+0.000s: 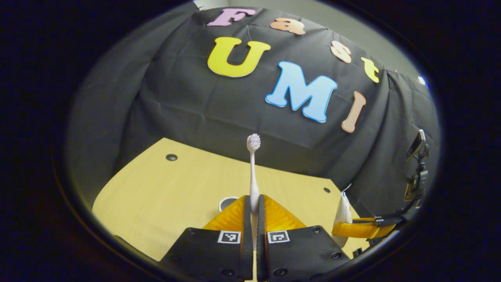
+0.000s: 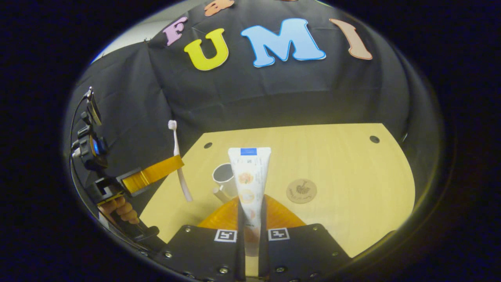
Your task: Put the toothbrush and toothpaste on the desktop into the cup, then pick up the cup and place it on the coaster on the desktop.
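Since both must drop into the cup (image 2: 224,173) at centre frame, the left gripper (image 1: 253,213) clamps the toothbrush (image 1: 253,164) upright (bristles up) and the right gripper (image 2: 250,219) pinches the toothpaste (image 2: 249,176).

A light wooden desktop (image 2: 332,164) carries a cup (image 2: 224,173) and a round coaster (image 2: 301,190).

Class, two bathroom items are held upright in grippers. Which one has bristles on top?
The toothbrush, in the left gripper; the toothpaste in the right gripper ends in a flat crimped edge.
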A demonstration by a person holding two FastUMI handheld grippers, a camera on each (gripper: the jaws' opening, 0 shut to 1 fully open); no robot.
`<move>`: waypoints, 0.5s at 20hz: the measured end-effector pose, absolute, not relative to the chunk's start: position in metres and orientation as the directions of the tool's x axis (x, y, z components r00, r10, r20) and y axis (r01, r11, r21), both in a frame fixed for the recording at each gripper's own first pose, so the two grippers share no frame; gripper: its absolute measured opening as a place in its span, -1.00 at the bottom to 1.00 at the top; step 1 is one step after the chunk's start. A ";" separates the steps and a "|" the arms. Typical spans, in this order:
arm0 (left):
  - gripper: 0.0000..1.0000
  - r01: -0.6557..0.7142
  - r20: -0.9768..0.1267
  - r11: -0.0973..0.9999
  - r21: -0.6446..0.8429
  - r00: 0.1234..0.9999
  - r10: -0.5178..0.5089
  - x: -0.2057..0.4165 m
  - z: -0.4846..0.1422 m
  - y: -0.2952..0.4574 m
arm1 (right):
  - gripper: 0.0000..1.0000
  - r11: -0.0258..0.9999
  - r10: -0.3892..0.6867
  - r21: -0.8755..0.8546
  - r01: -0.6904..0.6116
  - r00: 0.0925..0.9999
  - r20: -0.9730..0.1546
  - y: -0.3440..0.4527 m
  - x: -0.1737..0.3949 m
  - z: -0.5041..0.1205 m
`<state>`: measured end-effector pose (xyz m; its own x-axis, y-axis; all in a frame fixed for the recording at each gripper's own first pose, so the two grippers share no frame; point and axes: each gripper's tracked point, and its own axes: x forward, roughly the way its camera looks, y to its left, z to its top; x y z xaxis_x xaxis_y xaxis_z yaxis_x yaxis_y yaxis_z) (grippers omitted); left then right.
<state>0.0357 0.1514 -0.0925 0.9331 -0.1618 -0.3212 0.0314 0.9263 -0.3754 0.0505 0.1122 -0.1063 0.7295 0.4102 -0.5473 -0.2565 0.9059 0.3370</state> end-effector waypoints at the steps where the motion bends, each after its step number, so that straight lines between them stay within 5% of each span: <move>1: -0.79 0.039 -0.292 0.923 -0.382 0.943 -0.161 0.046 -0.094 0.155 | -0.72 0.907 0.409 0.333 -0.260 0.738 -0.537 0.113 0.053 -0.103; 10: -0.79 0.062 -0.189 0.924 -0.377 0.972 -0.142 0.132 -0.124 0.162 | -0.72 0.917 0.386 0.316 -0.242 0.737 -0.555 0.114 0.065 -0.109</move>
<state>0.1323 0.1617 -0.1236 0.9716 -0.1419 -0.1892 0.0616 0.9243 -0.3768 0.0652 0.1141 -0.1089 0.7366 0.3860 -0.5553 -0.2424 0.9172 0.3160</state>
